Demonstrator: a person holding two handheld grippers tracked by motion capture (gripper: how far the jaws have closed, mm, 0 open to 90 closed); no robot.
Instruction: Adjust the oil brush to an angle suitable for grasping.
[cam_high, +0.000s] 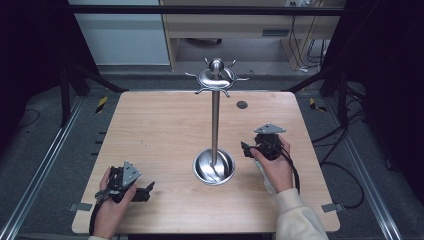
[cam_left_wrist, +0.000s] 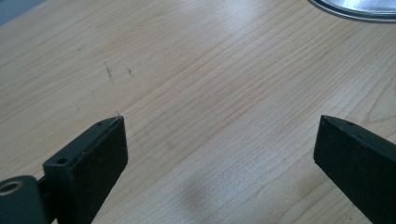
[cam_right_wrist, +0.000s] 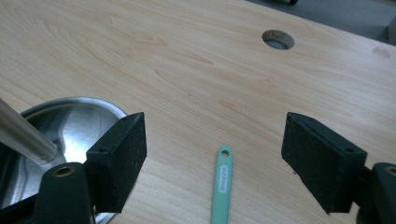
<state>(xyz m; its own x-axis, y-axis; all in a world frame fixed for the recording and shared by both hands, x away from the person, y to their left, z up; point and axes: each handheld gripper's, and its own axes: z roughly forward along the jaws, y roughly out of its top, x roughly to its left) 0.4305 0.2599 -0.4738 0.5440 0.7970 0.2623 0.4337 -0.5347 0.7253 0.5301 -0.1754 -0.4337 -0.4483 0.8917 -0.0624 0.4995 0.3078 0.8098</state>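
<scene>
1. Lying on the table (cam_right_wrist: 196, 60) between my right gripper's (cam_right_wrist: 215, 154) spread jaws, the green handle (cam_right_wrist: 222, 184) runs lengthwise along the gripper's line of sight, its holed end pointing away from me.
2. Those jaws stand wide, holding nothing; the handle sits slightly nearer the left one.
3. My left gripper (cam_left_wrist: 219, 149), also wide and empty, hovers over bare wood, well apart.
4. I judge the right hand (cam_high: 276, 167) nearer; the metal stand (cam_high: 215, 120) is just beside it.
</scene>
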